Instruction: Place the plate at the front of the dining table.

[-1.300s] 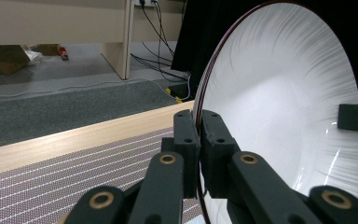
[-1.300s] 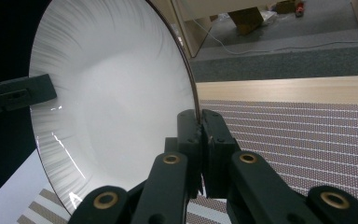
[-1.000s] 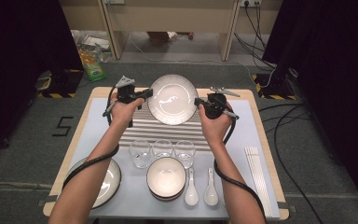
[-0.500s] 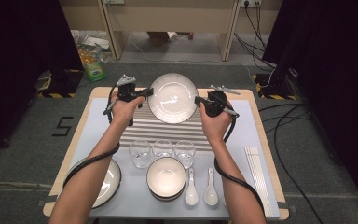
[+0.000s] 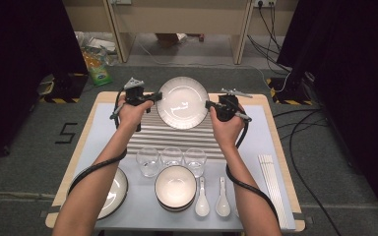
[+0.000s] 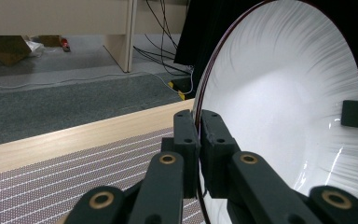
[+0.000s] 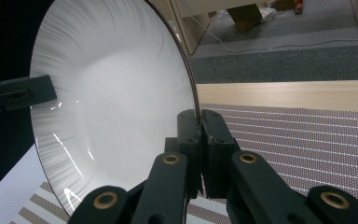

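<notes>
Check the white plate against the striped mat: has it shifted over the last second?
No. The white plate sits over the same far edge of the striped mat, clamped at its rim by the left gripper and right gripper.

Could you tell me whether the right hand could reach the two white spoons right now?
Probably not yet. The right claw is shut on the white plate's rim, sharing its hold with the left claw. The spoons lie uncovered near the person, so the path looks free once the plate is set down.
</notes>
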